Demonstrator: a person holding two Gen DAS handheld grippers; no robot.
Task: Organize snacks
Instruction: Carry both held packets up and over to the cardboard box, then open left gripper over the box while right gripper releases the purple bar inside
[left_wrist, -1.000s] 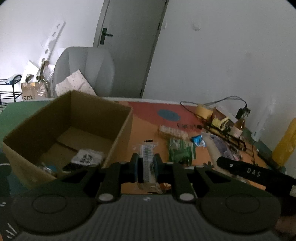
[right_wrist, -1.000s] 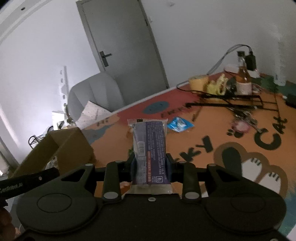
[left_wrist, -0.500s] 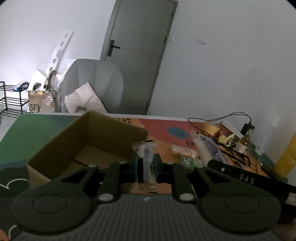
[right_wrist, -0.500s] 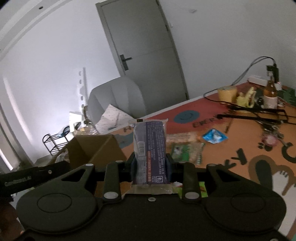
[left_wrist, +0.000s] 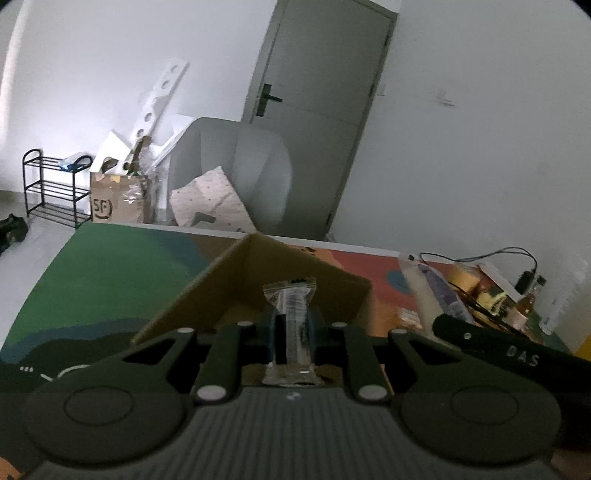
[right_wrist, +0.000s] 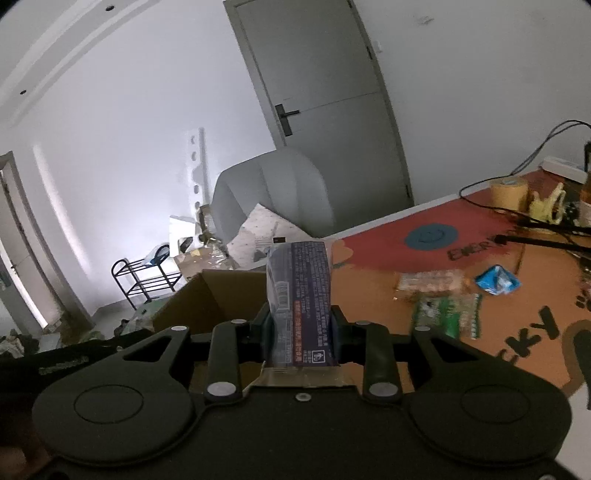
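Observation:
My left gripper (left_wrist: 291, 326) is shut on a thin clear-wrapped snack bar (left_wrist: 291, 314) that stands upright between its pads, just in front of the open cardboard box (left_wrist: 255, 280). My right gripper (right_wrist: 298, 325) is shut on a dark blue snack packet (right_wrist: 299, 291), held upright with the cardboard box (right_wrist: 207, 299) to its left. The right gripper's body (left_wrist: 509, 354) shows at the right of the left wrist view. On the mat to the right lie a green snack pack (right_wrist: 450, 314), a pale biscuit pack (right_wrist: 430, 281) and a small blue wrapper (right_wrist: 496, 280).
The colourful mat (right_wrist: 461, 258) covers the floor. Tape roll (right_wrist: 509, 192), a bottle, cables and a black rack (right_wrist: 546, 232) crowd the far right. A grey chair (left_wrist: 236, 170), a shoe rack (left_wrist: 51, 188) and a grey door (left_wrist: 317, 110) stand behind the box.
Both grippers have moved left toward the cardboard box and risen slightly, each keeping its snack. The box's inside has dropped out of sight behind the left gripper.

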